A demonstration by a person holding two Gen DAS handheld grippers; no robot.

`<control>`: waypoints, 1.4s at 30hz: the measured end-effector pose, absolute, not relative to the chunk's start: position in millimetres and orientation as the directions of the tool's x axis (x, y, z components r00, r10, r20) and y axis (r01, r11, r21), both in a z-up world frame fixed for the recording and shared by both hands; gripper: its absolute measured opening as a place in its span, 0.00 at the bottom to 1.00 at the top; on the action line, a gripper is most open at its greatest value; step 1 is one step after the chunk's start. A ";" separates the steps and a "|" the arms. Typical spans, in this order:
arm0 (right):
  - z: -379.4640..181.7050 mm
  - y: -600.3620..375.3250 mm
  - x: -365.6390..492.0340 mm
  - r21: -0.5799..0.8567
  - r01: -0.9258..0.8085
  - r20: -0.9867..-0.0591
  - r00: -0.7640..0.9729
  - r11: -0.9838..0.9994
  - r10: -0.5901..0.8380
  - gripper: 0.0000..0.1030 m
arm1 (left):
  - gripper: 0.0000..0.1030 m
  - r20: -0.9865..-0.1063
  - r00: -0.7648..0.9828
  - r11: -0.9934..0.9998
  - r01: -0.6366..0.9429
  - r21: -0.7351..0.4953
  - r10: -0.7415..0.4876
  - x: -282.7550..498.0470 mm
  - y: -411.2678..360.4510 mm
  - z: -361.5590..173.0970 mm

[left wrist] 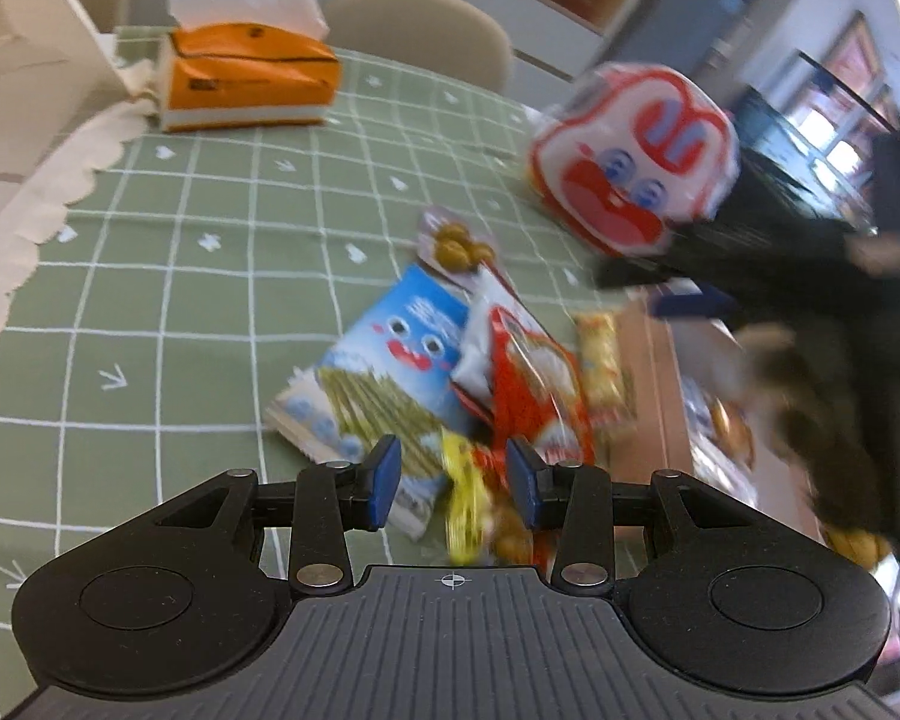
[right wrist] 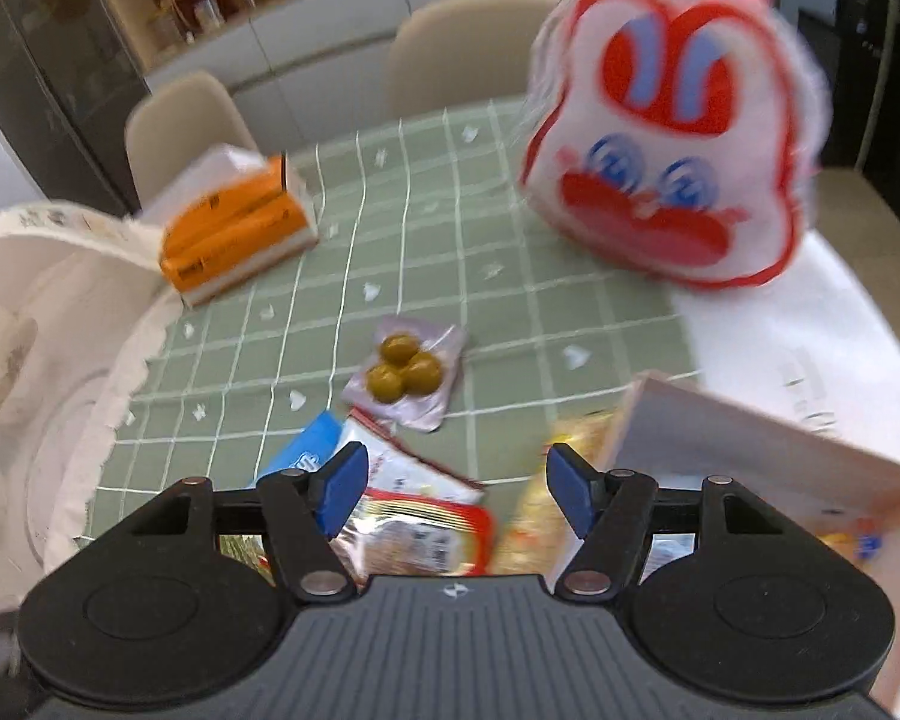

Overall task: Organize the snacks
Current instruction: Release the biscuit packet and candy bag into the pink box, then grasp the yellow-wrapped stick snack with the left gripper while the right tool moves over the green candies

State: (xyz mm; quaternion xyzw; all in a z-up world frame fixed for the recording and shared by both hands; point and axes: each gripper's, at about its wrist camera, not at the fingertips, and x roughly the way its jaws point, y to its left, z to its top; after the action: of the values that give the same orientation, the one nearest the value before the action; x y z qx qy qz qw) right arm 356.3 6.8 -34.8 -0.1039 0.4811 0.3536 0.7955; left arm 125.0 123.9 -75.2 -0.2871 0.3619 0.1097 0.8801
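while both tongs point(left wrist: 453, 483) point(right wrist: 456, 495) gape empty, the blue snack bag point(left wrist: 384, 384) lies flat, long axis slanting up-right.

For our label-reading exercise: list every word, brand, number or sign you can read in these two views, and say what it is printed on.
None can be read.
Orange tissue box: dark label, blurred.
Blue snack packet: white characters, blurred.
Red snack packet: small print, too blurred.
Rabbit-face bag: cartoon face only, no words seen.
White cloth: dark marks along its edge, too small.
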 end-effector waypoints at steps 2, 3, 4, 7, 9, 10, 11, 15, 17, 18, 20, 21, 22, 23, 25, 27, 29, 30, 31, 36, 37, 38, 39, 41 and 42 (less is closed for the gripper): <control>-48.0 29.2 356.8 0.156 -0.655 -0.854 0.288 0.740 0.434 0.65 | 0.42 -0.702 0.711 0.822 -0.378 -0.426 -0.037 117.1 127.3 -79.4; -52.9 42.0 359.9 0.145 -0.646 -0.852 0.303 0.750 0.426 0.65 | 0.42 -0.707 0.706 0.822 -0.378 -0.425 -0.042 112.4 130.4 -81.6; -55.9 50.9 363.3 0.141 -0.635 -0.848 0.318 0.760 0.423 0.65 | 0.41 -0.710 0.702 0.820 -0.381 -0.428 -0.044 108.1 133.9 -83.6; -70.7 81.1 385.5 0.160 -0.572 -0.859 0.321 0.804 0.399 0.65 | 0.41 -0.717 0.695 0.811 -0.387 -0.438 -0.055 93.3 144.7 -86.6; -84.4 95.0 398.1 0.167 -0.539 -0.878 0.299 0.826 0.373 0.65 | 0.41 -0.718 0.694 0.808 -0.388 -0.444 -0.061 81.4 151.3 -86.2; -92.9 103.2 402.5 0.157 -0.521 -0.890 0.293 0.839 0.349 0.65 | 0.41 -0.718 0.693 0.805 -0.390 -0.446 -0.062 74.6 155.6 -85.7; -99.1 109.8 404.4 0.143 -0.517 -0.898 0.290 0.844 0.330 0.65 | 0.41 -0.718 0.693 0.804 -0.394 -0.445 -0.059 68.9 159.2 -84.4; -105.6 126.8 389.5 0.021 -0.569 -0.899 0.350 0.822 0.265 0.64 | 0.41 -0.724 0.689 0.794 -0.421 -0.439 -0.035 54.2 179.4 -83.6; -103.0 125.7 380.8 0.019 -0.600 -0.905 0.331 0.800 0.269 0.56 | 0.41 -0.725 0.688 0.784 -0.435 -0.442 -0.028 50.6 187.7 -84.1; -101.7 124.2 375.4 0.028 -0.621 -0.910 0.308 0.783 0.277 0.55 | 0.41 -0.724 0.690 0.783 -0.435 -0.445 -0.029 48.8 190.5 -84.5; -100.7 116.2 357.2 0.037 -0.649 -0.919 0.277 0.760 0.281 0.55 | 0.41 -0.721 0.692 0.785 -0.424 -0.452 -0.041 48.4 193.1 -85.7; -100.7 109.4 344.5 0.047 -0.661 -0.923 0.259 0.749 0.285 0.55 | 0.41 -0.721 0.691 0.788 -0.416 -0.454 -0.051 49.1 192.8 -86.9; -100.0 103.8 332.4 0.061 -0.674 -0.925 0.240 0.736 0.296 0.55 | 0.41 -0.723 0.688 0.794 -0.405 -0.453 -0.062 49.9 191.3 -88.1; -99.1 99.4 322.0 0.078 -0.684 -0.927 0.218 0.725 0.306 0.54 | 0.41 -0.728 0.682 0.802 -0.392 -0.451 -0.076 51.4 188.6 -89.7; -97.0 84.6 298.0 0.121 -0.698 -0.930 0.170 0.706 0.327 0.54 | 0.41 -0.734 0.671 0.820 -0.361 -0.445 -0.103 53.3 180.9 -92.5; -94.5 73.1 279.0 0.146 -0.705 -0.929 0.145 0.694 0.342 0.54 | 0.41 -0.738 0.663 0.832 -0.333 -0.443 -0.127 53.7 171.6 -94.6; -92.5 59.8 264.1 0.166 -0.701 -0.926 0.131 0.693 0.354 0.54 | 0.41 -0.741 0.656 0.841 -0.314 -0.441 -0.143 53.9 162.4 -95.9; -91.3 53.1 258.3 0.177 -0.692 -0.923 0.130 0.700 0.362 0.54 | 0.41 -0.744 0.651 0.846 -0.306 -0.436 -0.148 54.0 157.7 -96.3; -89.0 46.4 253.9 0.183 -0.684 -0.919 0.137 0.706 0.370 0.54 | 0.41 -0.748 0.647 0.854 -0.297 -0.428 -0.150 54.4 152.9 -95.9; -51.7 5.5 247.4 0.250 -0.612 -0.824 0.272 0.751 0.496 0.54 | 0.41 -0.752 0.653 0.904 -0.261 -0.339 -0.093 51.6 130.2 -82.5; -42.8 -1.6 247.9 0.263 -0.595 -0.802 0.303 0.760 0.514 0.54 | 0.41 -0.741 0.664 0.908 -0.243 -0.340 -0.100 51.3 125.8 -77.6; -31.4 -10.5 247.1 0.275 -0.578 -0.775 0.340 0.769 0.533 0.54 | 0.41 -0.732 0.672 0.910 -0.223 -0.348 -0.115 52.6 121.5 -73.8; -21.5 -18.4 246.4 0.283 -0.572 -0.754 0.364 0.770 0.547 0.54 | 0.41 -0.723 0.677 0.912 -0.201 -0.358 -0.134 54.1 117.4 -70.4; -0.7 -33.9 241.2 0.289 -0.577 -0.721 0.393 0.764 0.570 0.54 | 0.41 -0.712 0.681 0.919 -0.150 -0.366 -0.172 56.6 106.1 -65.6; 8.2 -43.7 237.5 0.281 -0.582 -0.717 0.401 0.763 0.570 0.54 | 0.41 -0.711 0.679 0.923 -0.130 -0.363 -0.184 57.9 99.0 -64.7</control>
State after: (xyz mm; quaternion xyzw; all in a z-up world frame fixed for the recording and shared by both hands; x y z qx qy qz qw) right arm 237.5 -43.7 8.2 -0.0069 0.4253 0.3442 0.8370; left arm 57.9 99.0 -64.7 -0.1962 0.4003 -0.0152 0.8950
